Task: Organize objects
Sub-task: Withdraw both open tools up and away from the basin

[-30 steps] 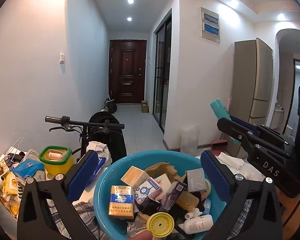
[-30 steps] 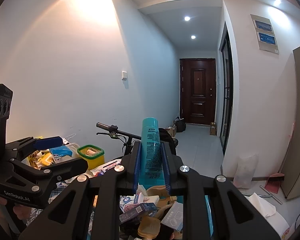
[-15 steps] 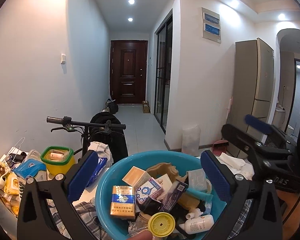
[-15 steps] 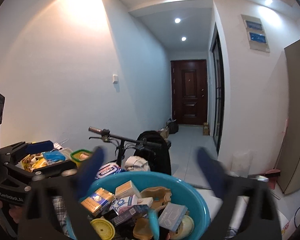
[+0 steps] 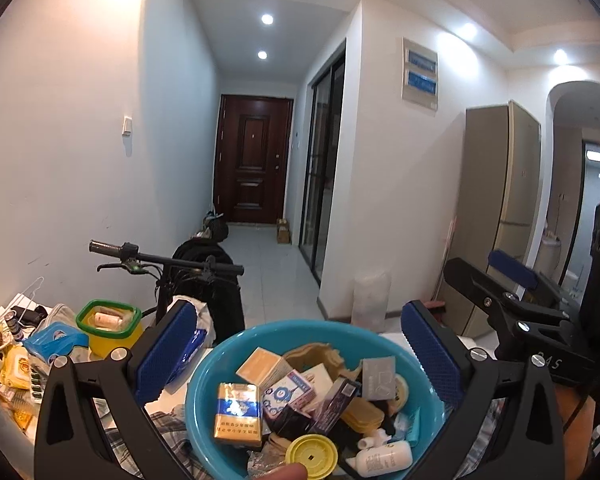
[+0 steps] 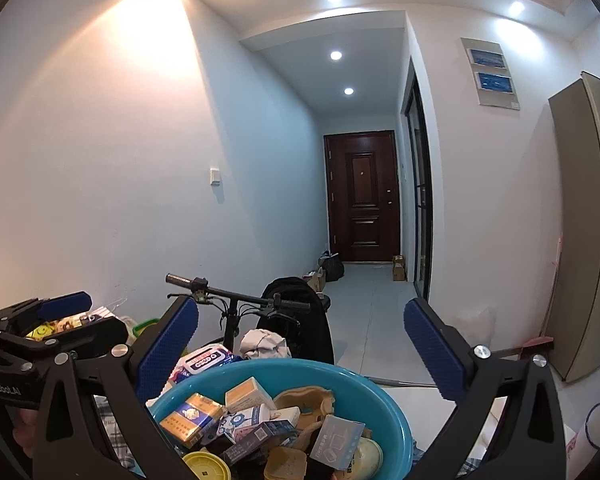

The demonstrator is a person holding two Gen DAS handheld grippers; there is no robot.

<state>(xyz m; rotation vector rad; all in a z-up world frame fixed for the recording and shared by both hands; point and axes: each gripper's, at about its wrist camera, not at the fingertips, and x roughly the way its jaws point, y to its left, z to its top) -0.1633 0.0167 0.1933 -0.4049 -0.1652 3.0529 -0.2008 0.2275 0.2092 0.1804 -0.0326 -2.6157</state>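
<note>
A teal plastic basin (image 5: 428, 364) holds several small things: a yellow-and-blue carton (image 5: 236, 410), small boxes, a yellow lid (image 5: 311, 450), a white bottle (image 5: 384, 458) and a teal tube (image 5: 412, 428). The basin also shows in the right wrist view (image 6: 392, 404). My left gripper (image 5: 300, 352) is open and empty above the basin's near side. My right gripper (image 6: 300, 344) is open and empty above the basin; in the left wrist view it (image 5: 512, 280) stands to the right.
A yellow tub with a green rim (image 5: 108, 326), blue wipes packs (image 5: 56, 340) and other clutter lie at the left on a checked cloth (image 5: 160, 428). A bicycle handlebar (image 5: 164, 258) and dark bag stand behind. A hallway with a brown door (image 5: 254, 160) lies beyond.
My right gripper was shut on the teal tube a second ago. It has opened, and the tube now lies in the basin. The left gripper has stayed open.
</note>
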